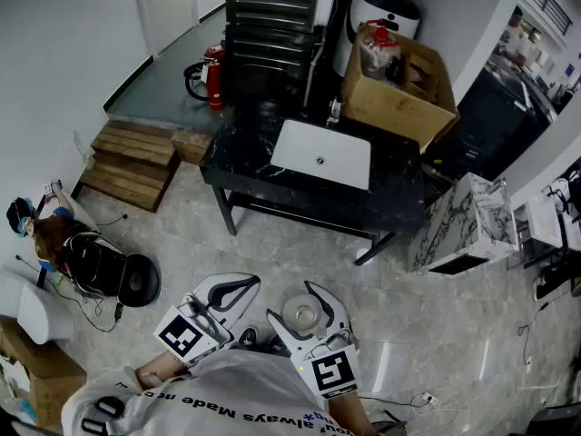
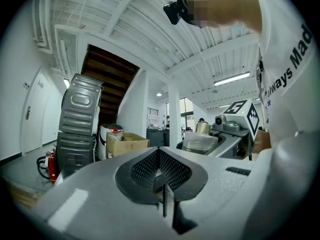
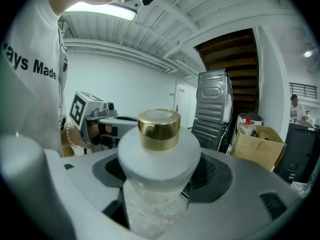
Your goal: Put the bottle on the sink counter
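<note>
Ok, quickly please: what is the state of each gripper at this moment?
Left gripper: closed, nothing between its jaws.
Right gripper: closed on the bottle with the gold cap.

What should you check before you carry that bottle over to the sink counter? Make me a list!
1. Bottle held by the right gripper: ok, jaws closed on its body under the gold cap.
2. Bottle upright: ok, cap on top.
3. Left gripper out of the way: ok, shut, empty, beside the right one.
4. Free spot on the sink counter: ok, bare dark top right of the basin.
5. Counter within reach: not ok, a stretch of floor lies between.
6. Grip firm enough: cannot tell.
</note>
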The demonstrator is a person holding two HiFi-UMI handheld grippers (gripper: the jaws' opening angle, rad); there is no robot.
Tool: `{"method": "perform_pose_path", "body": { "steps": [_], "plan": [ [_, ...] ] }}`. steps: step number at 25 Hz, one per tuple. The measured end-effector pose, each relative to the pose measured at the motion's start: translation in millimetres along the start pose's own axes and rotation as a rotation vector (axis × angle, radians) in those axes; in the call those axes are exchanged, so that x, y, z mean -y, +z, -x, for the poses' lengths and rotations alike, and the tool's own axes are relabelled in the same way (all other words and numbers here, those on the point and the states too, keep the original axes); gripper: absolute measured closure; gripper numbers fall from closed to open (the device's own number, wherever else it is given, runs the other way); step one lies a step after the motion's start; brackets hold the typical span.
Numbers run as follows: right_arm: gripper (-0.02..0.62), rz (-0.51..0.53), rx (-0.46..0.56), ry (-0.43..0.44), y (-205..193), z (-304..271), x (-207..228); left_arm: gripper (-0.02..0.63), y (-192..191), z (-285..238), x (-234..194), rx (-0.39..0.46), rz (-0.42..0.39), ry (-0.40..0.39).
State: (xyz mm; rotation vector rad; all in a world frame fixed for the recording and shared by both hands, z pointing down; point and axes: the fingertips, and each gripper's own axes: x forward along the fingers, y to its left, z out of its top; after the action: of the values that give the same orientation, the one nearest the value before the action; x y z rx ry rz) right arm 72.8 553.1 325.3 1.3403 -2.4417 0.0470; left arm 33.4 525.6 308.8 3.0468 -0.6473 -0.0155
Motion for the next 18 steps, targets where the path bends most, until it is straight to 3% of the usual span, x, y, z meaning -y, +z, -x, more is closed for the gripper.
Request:
{"method": "perform_pose_path", "body": {
  "steps": [18],
  "plan": [
    [0.259,0.020,0.015,-0.008,23,-37,-31,0.601,-5,49,-38,-0.005,0.008,0.027]
  ]
}}
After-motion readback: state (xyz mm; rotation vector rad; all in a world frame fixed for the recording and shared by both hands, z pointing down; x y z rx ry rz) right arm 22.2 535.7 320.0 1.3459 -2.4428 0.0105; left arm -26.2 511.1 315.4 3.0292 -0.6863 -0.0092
